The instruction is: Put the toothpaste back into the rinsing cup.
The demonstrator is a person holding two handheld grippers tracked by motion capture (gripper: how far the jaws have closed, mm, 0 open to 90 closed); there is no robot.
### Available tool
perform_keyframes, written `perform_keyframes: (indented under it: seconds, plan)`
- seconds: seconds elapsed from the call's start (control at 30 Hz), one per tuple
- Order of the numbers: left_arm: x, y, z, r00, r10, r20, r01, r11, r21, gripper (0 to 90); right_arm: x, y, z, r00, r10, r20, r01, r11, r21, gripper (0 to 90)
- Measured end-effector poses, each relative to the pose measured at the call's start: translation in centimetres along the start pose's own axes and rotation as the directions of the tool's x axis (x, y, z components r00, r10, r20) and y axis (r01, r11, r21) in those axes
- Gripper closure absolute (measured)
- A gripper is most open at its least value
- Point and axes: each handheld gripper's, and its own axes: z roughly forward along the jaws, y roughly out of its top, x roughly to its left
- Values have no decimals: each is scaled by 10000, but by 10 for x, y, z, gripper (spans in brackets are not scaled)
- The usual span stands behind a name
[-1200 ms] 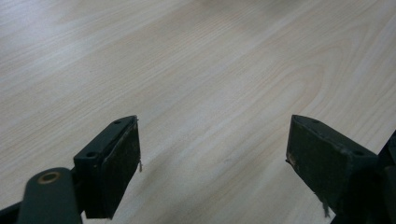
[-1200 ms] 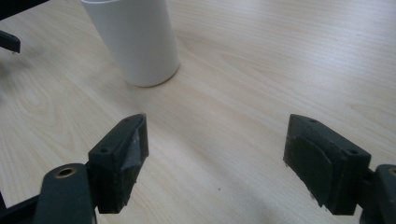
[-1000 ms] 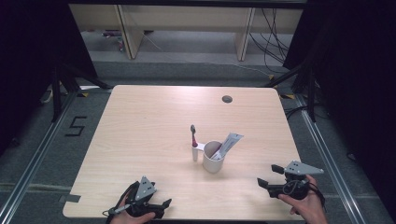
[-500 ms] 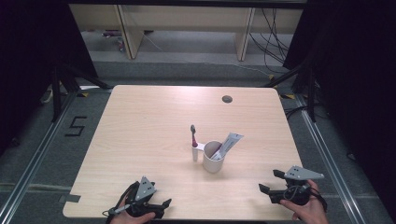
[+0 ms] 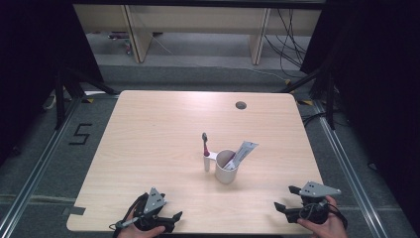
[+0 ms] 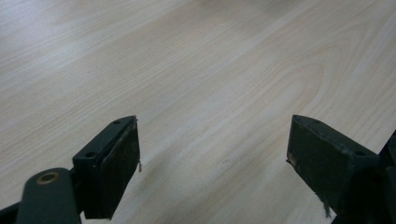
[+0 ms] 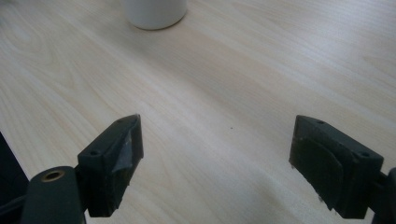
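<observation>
I see the wooden surface (image 5: 163, 144) spread wide below me. At my seven o'clock the left gripper (image 5: 171, 219) rests near the front edge, jaws wide apart and holding nothing. At five o'clock the right gripper (image 5: 287, 201) sits likewise, jaws spread and empty. The white cup (image 5: 226, 171) stands mid-surface, toothpaste tube (image 5: 243, 151) leaning inside, with a toothbrush (image 5: 205, 146) upright just beside it at nine o'clock.

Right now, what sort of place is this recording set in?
Probably a lab recording station, not a home: a bare wooden table on a grey floor with a taped number, loose cables behind, black curtains at the sides. Only a white cup holding toiletries suggests a bathroom.
</observation>
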Motion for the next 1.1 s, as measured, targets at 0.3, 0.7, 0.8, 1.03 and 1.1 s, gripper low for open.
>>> perform_keyframes:
  seconds: [0.3, 0.7, 0.8, 1.03, 1.1]
  plan:
    - [2, 0, 1, 9999, 102, -103, -101, 9999, 44, 165, 1, -4, -2, 9998, -138, 144, 135, 9997, 223, 177]
    - [0, 0, 1, 10000, 77, -51, -76, 10000, 53, 166, -2, -11, -8, 9989, 8, 460, -24, 9994, 357, 176]
    - [0, 0, 1, 9999, 114, -81, -113, 9999, 53, 166, -3, -11, -9, 9988, -9, 482, -8, 9994, 350, 177]
    - [0, 0, 0, 9999, 119, -84, -119, 9999, 61, 166, -4, -11, -10, 9981, 293, 541, -319, 9983, 481, 176]
    - [0, 0, 0, 9998, 139, -113, -138, 9999, 82, 166, -3, -11, -10, 9974, 461, 548, -489, 9975, 510, 176]
